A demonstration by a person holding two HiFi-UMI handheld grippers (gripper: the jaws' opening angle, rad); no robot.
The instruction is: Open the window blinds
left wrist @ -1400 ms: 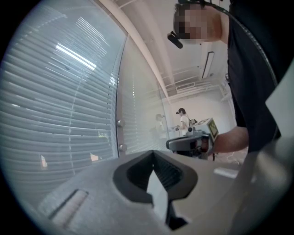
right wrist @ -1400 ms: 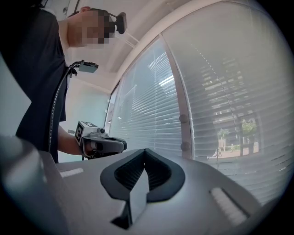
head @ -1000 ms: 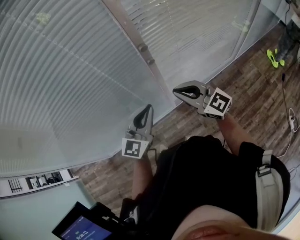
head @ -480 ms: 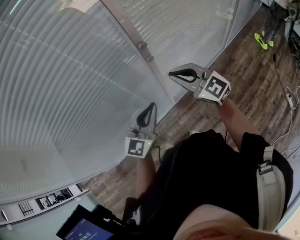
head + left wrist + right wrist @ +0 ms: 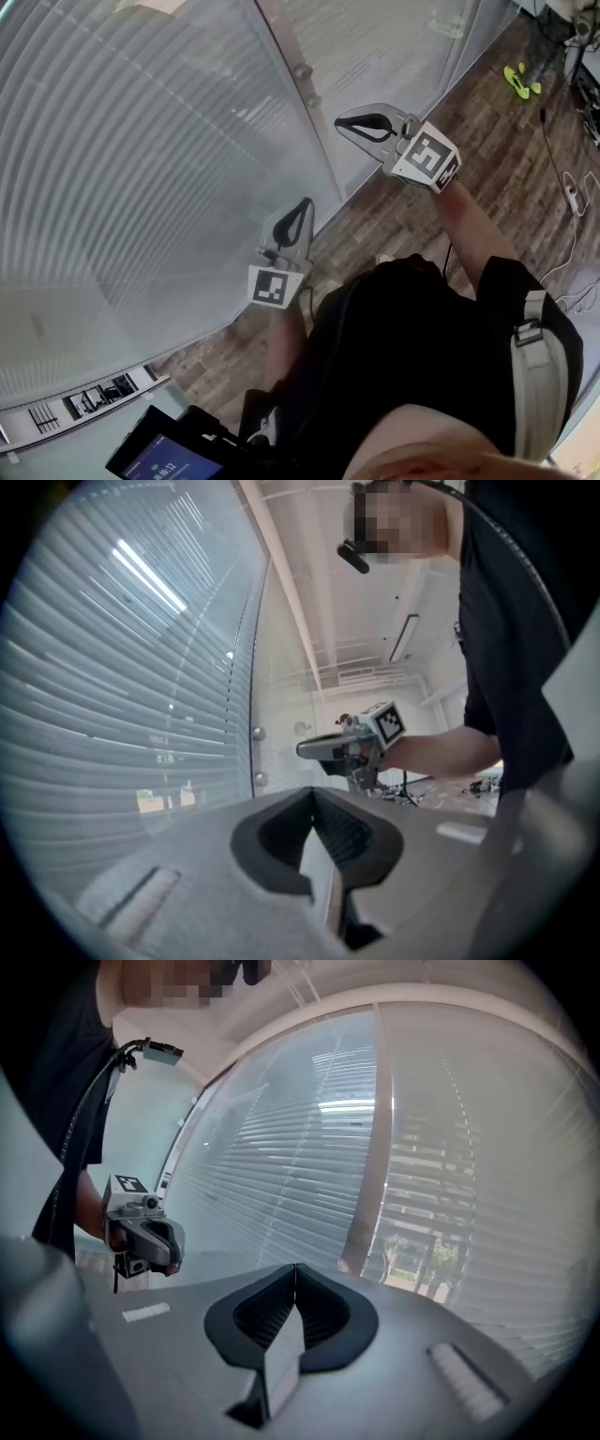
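Closed slatted blinds hang behind a glass wall on the left. A grey post between the panes carries two round knobs. My right gripper is shut and empty, level, its tip just right of the lower knob and not touching it. Lower down, my left gripper is shut and empty, pointing at the glass near its foot. The left gripper view shows its closed jaws, the knobs and the right gripper. Past the closed jaws, the right gripper view shows blinds and post.
Wood-plank floor runs to the right, with a yellow-green object and cables on it. A floor track lies along the foot of the glass. A device with a lit screen hangs at the person's front, bottom left.
The right gripper has risen and moved left, closer to the post's knobs. The left gripper has shifted only a little. Both stay shut.
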